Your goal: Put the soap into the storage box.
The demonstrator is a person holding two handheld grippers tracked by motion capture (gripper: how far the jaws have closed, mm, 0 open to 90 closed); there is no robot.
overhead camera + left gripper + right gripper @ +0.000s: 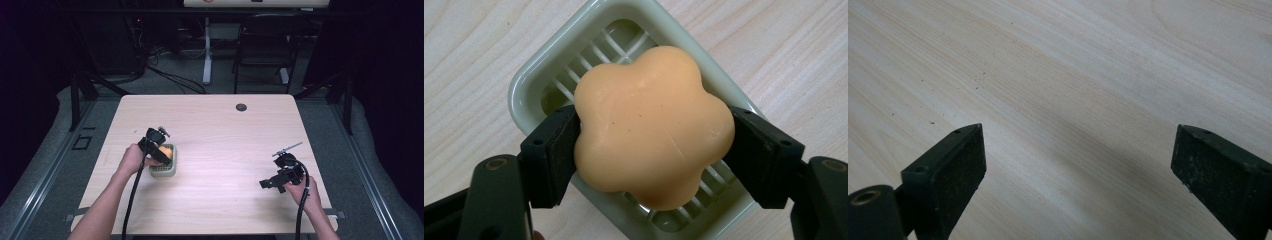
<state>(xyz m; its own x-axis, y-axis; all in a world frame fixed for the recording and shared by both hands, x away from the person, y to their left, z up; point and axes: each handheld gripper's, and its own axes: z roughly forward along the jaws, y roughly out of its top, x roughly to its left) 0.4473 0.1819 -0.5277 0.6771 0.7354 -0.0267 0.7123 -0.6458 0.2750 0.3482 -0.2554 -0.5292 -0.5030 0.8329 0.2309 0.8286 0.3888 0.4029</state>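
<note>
- left gripper view had the left gripper [651, 145] clamped on the flower-shaped soap [651, 125], one jaw each side, right above the green soap dish [531, 85], so straight down looked like the move.
- right gripper [1078, 165] sat wide apart over bare table [1073, 65], well off to the side.

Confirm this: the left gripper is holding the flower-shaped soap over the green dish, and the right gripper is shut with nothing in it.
Not quite. The right gripper is open, its jaws wide apart over bare table, as the right gripper view shows. The left gripper does hold the flower-shaped soap over the green dish.
</note>
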